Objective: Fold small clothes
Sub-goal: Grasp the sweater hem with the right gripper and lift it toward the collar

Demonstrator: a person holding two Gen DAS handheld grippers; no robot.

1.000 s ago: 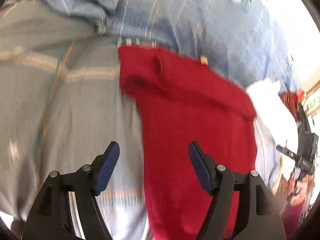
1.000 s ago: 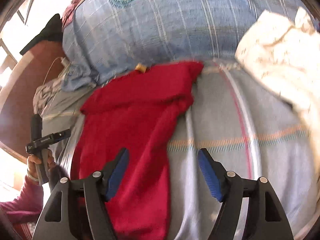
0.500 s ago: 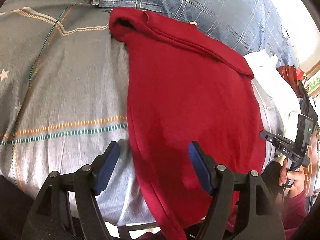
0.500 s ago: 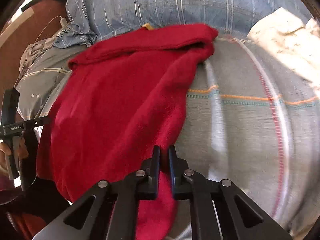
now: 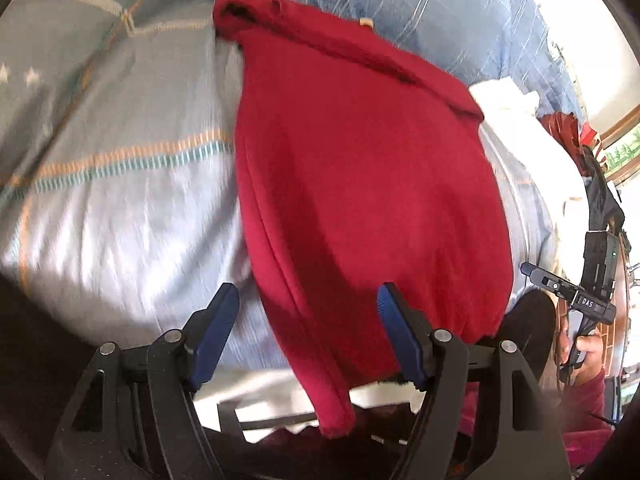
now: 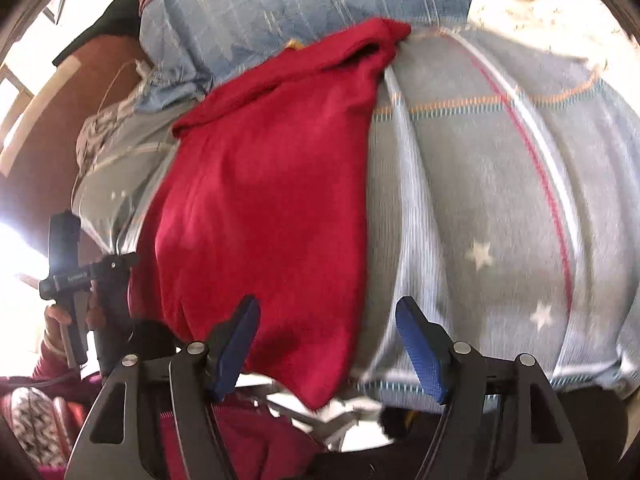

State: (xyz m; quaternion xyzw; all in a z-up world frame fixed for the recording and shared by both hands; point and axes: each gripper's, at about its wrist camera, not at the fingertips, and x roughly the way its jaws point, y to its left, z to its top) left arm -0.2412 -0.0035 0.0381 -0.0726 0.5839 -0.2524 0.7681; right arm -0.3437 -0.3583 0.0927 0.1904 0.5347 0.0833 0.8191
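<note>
Red knit cloth, a small garment (image 5: 360, 184), lies spread lengthwise on a bed covered with a pale grey-blue sheet (image 5: 120, 216) that carries orange and teal stripes and small white stars. Its far end is rolled into a thick fold that touches a blue checked pillow (image 5: 420, 12), and its near end hangs over the edge of the bed. The left tongs (image 5: 306, 338) stand wide, both blue pads clear of the cloth, with the garment's left hem and hanging corner lying between and beyond them. The right tongs (image 6: 326, 348) are opening; their left pad overlaps the lower part of the garment in the view while the right pad sits over the bare sheet, and neither presses on anything. Each camera catches the other tool at the side of the bed: the right wrist view shows a hand (image 6: 60, 316) in a dark red sleeve gripping a black handle on the far side of the garment. A cream cloth (image 6: 560, 28) lies near the pillow, well apart from the garment.
</note>
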